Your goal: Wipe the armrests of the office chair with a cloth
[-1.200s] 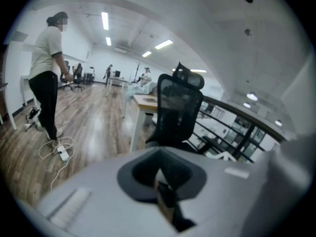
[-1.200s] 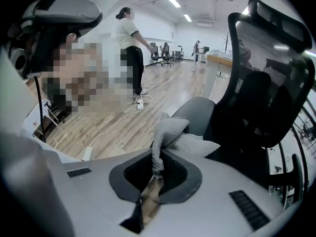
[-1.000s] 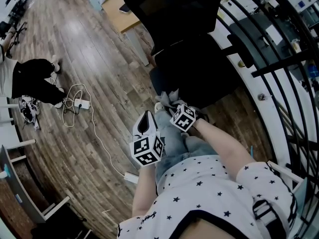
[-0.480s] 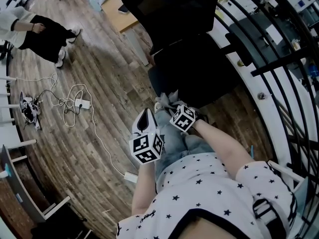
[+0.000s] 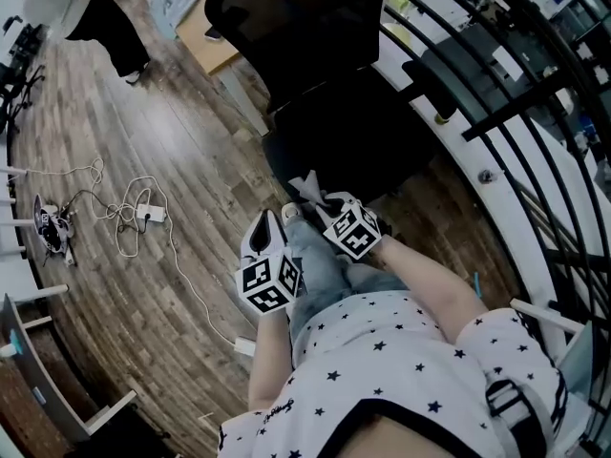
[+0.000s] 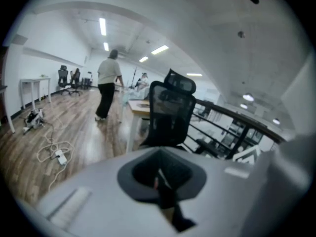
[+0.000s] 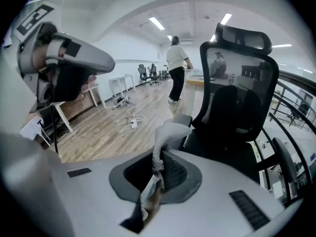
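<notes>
Bringing cloth to chair looks like the step in hand: the right gripper (image 7: 157, 171) pinches a grey cloth (image 7: 170, 132) that stands lengthwise out of the jaws, tip toward the office chair (image 7: 237, 107). It is apparently not yet on an armrest. The left gripper (image 6: 159, 179) is pressed together on nothing. The chair faces the person. Its near armrest (image 7: 184, 120) runs back toward the backrest, so the next move calls for laying the cloth flat and stroking along it.

No readable text in view
</notes>
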The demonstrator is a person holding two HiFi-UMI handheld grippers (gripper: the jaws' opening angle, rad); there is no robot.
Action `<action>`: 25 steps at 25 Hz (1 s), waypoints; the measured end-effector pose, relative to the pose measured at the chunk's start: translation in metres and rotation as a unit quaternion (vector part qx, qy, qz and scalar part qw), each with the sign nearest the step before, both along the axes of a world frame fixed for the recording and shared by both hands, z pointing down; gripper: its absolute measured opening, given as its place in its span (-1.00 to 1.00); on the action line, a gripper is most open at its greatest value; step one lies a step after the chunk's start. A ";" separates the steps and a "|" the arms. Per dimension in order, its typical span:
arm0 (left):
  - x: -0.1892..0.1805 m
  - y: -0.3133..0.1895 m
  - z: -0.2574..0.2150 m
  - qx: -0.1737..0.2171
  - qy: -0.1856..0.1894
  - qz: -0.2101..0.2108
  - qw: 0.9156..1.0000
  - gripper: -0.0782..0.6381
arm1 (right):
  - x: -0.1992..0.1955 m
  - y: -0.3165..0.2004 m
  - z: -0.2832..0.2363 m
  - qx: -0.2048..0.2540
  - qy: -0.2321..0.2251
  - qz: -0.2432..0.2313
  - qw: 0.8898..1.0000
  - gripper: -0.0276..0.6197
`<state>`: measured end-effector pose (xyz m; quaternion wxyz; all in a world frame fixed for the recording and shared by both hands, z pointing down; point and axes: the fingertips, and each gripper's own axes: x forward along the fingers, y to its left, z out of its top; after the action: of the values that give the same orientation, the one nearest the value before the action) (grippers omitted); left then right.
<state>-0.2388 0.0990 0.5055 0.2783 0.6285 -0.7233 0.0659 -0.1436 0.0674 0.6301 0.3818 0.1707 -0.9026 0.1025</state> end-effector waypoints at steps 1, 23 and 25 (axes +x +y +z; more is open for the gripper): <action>0.003 0.001 -0.003 0.002 0.000 0.002 1.000 -0.76 | 0.004 0.001 -0.009 0.003 -0.009 0.005 1.000 -0.82; 0.074 -0.041 -0.044 0.029 0.013 0.173 0.984 -0.76 | 0.068 0.001 -0.147 0.044 -0.132 0.174 0.975 -0.82; 0.076 -0.053 -0.047 0.033 0.012 0.198 0.980 -0.76 | 0.071 -0.006 -0.150 0.048 -0.133 0.196 0.970 -0.82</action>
<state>-0.1630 0.0463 0.4585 0.2478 0.7687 -0.5830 0.0885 -0.0730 0.0615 0.4798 0.2224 0.3470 -0.8980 0.1538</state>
